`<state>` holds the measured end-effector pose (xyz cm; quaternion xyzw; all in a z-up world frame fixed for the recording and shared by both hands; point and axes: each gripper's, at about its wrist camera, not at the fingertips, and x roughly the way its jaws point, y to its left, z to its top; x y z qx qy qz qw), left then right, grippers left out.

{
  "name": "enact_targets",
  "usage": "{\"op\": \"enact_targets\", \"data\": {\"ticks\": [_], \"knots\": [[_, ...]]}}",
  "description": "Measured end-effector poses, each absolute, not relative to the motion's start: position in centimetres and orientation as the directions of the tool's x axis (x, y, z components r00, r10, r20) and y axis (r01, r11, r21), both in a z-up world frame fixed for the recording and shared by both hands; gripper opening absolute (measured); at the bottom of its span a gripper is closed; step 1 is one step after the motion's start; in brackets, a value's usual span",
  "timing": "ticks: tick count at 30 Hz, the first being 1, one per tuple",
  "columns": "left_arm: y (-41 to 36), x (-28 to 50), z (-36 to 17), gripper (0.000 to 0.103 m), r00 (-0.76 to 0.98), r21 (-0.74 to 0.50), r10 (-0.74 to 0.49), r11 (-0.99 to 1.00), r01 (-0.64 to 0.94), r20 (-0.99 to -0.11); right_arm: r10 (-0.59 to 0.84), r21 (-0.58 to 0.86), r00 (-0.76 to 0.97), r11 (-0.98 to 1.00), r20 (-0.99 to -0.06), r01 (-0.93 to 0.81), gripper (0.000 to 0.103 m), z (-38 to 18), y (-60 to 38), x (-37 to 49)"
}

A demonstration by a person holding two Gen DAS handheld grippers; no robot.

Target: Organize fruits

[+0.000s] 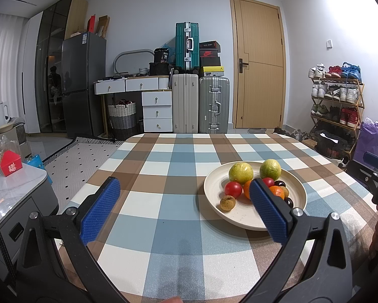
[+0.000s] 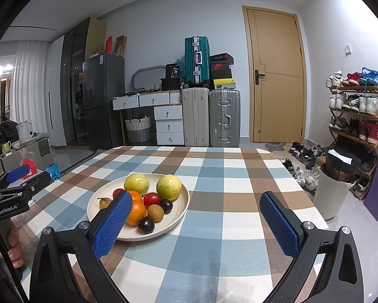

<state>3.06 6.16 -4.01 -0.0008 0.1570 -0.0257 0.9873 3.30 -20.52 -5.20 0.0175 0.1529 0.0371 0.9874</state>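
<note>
Both wrist cams sit low over the near table edge, facing the far wall. Left cam sits left of the plate, right cam right; both share plate, door.

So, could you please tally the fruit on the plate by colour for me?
Yellow-green citrus: 2
Red tomatoes: 2
Orange: 1
Dark purple fruits: 2
Tan-brown longans: 2
Total: 9
</note>
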Motion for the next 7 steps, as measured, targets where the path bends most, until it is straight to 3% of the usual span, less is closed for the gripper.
{"op": "enact_targets", "data": {"ticks": [7], "knots": [[6.10, 3.12, -4.06, 0.102, 0.948, -0.012, -0.051, 0.999, 0.050, -0.315, 0.083, 0.079, 0.946, 0.995, -0.312, -0.061, 0.103, -5.31, -21.01, 3.64]]}}
